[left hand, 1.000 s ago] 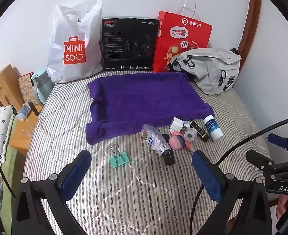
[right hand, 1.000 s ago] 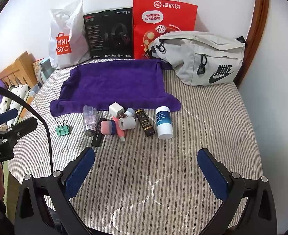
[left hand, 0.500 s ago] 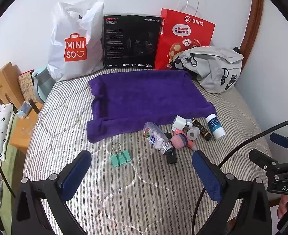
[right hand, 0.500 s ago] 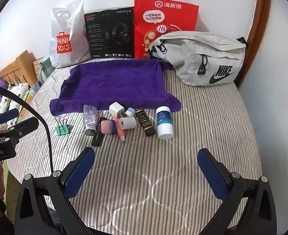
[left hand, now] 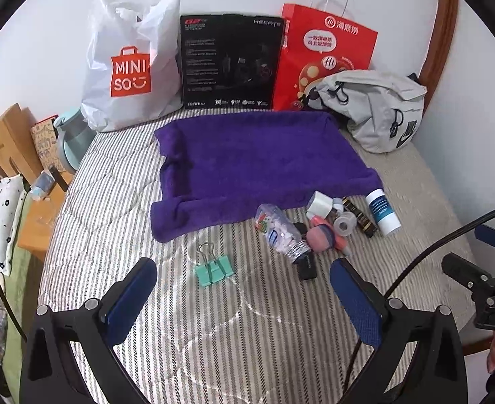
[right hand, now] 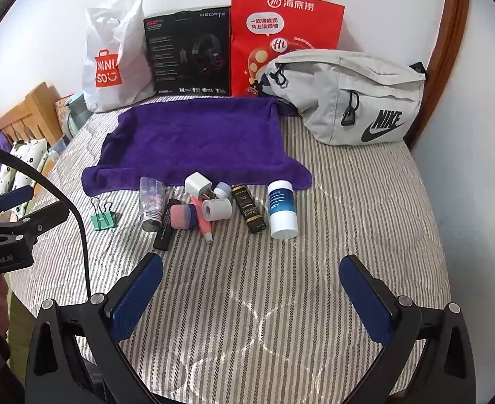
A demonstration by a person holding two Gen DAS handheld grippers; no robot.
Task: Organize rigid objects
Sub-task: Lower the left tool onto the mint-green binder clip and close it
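Since a second ago my left view has crept forward and tipped down a little: the green binder clip (left hand: 213,267) and the clear bottle (left hand: 279,232) now sit lower and nearer my left gripper (left hand: 244,298), while nothing on the striped bed cover (left hand: 119,202) has itself shifted. My right view is nearly unchanged. Both tools are spread wide and hold nothing; the right gripper (right hand: 251,291) hovers over bare stripes in front of the heap. The small items lie in a loose cluster just off the near edge of the purple towel (right hand: 197,138), none of them on it: the clear bottle, a black stick (right hand: 164,234), a pink-and-blue sponge (right hand: 182,216), a pink tube (right hand: 203,224), a white charger plug (right hand: 197,184), a roll of tape (right hand: 217,209), a dark gold-lettered tube (right hand: 250,212) and a white bottle with a blue label (right hand: 282,209), with the binder clip apart to the left. The right view reads the labels and shows the grey Nike bag (right hand: 351,101) whole; the left view shows more of the wooden nightstand (left hand: 42,215) and the teal jug (left hand: 70,138). Each view catches the other gripper at its edge.
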